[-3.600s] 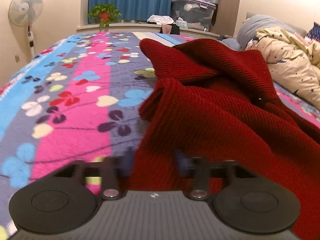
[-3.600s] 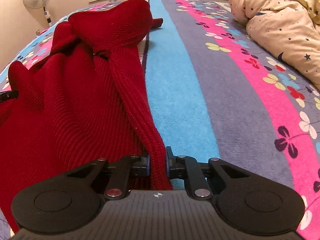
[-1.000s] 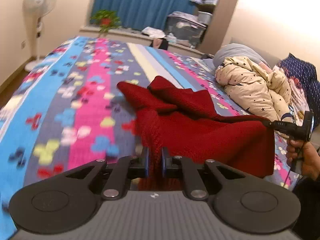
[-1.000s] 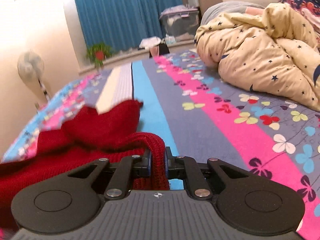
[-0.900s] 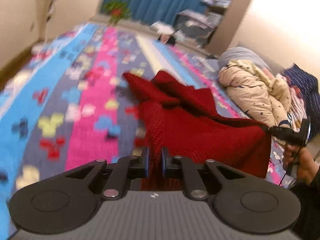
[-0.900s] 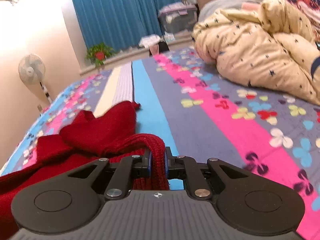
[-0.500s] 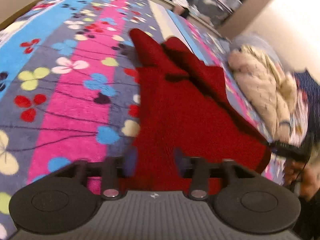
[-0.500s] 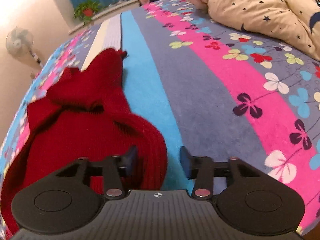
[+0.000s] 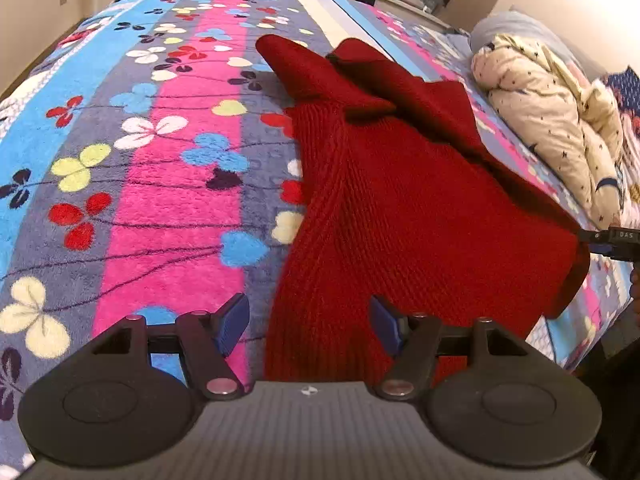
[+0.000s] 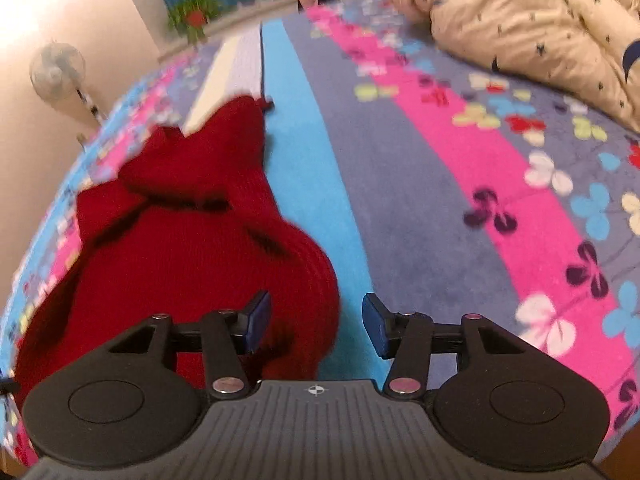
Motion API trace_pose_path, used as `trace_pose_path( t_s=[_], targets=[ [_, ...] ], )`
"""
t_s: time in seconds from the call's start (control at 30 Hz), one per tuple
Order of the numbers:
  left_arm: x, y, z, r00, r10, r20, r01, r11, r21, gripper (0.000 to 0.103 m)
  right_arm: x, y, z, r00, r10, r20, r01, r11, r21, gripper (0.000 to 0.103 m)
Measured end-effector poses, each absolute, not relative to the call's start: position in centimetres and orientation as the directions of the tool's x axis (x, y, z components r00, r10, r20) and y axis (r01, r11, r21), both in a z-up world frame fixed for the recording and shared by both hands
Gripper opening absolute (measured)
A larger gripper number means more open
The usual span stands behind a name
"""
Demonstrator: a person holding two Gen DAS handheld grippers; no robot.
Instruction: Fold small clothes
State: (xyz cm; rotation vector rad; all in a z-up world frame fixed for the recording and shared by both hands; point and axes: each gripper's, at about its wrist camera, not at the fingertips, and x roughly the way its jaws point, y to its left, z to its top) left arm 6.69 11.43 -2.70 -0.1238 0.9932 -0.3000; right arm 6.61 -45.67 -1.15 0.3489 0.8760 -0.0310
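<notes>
Both tools stand with jaws spread, nothing between the pads: left gripper [image 9: 308, 322] over the near hem of the red knit sweater [image 9: 400, 208], right gripper [image 10: 316, 326] at its near right edge. Garment lies on the floral striped blanket [image 9: 160, 208]. Beyond, a star-print duvet [image 10: 520, 20] is bunched up.
</notes>
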Motion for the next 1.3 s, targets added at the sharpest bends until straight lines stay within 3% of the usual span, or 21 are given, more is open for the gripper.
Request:
trace_pose_path(
  t_s=[0.17, 0.53, 0.67, 0.83, 0.9, 0.97, 1.0, 1.13, 1.3],
  targets=[
    [7.4, 10.7, -3.5, 0.501, -0.276, -0.820, 0.195, 0.959, -0.204, 0.069, 7.1, -44.4, -2.5, 0.585, 0.139, -0.799, 0.068, 0.973, 0.219, 0.054],
    [7.7, 10.2, -3.9, 0.513, -0.238, -0.825, 0.200, 0.967, -0.155, 0.064, 7.2, -43.2, -4.0, 0.526, 0.208, -0.824, -0.028, 0.973, 0.228, 0.056],
    [7.7, 9.8, -3.8, 0.520, -0.236, -0.821, 0.206, 0.967, -0.147, 0.062, 7.2, -40.8, -4.9, 0.489, 0.160, -0.857, -0.121, 0.986, 0.115, 0.056],
    [7.6, 9.5, -3.9, 0.520, -0.239, -0.820, 0.226, 0.964, -0.138, 0.057, 7.4, -40.3, -4.9, 0.507, 0.116, -0.854, -0.117, 0.991, 0.066, 0.053],
    [7.6, 9.6, -4.0, 0.519, -0.243, -0.820, 0.224, 0.964, -0.143, 0.044, 7.5, -40.6, -4.7, 0.516, 0.124, -0.847, -0.113, 0.991, 0.076, 0.024],
    [7.7, 9.8, -4.0, 0.519, -0.249, -0.818, 0.223, 0.963, -0.152, 0.033, 7.3, -40.8, -4.6, 0.521, 0.159, -0.839, -0.122, 0.986, 0.112, 0.016],
    [7.6, 9.9, -3.9, 0.518, -0.256, -0.816, 0.226, 0.961, -0.159, 0.025, 7.2, -40.7, -4.3, 0.535, 0.158, -0.830, -0.130, 0.986, 0.104, 0.013],
    [7.0, 10.1, -2.7, 0.556, -0.289, -0.779, 0.258, 0.951, -0.169, 0.016, 6.6, -42.0, -2.4, 0.627, 0.187, -0.757, -0.099, 0.982, 0.160, 0.011],
    [4.5, 14.6, 1.9, 0.666, -0.468, -0.582, 0.268, 0.877, -0.399, 0.008, 3.5, -47.1, 2.3, 0.829, 0.284, -0.482, -0.045, 0.892, 0.449, 0.010]
  ],
)
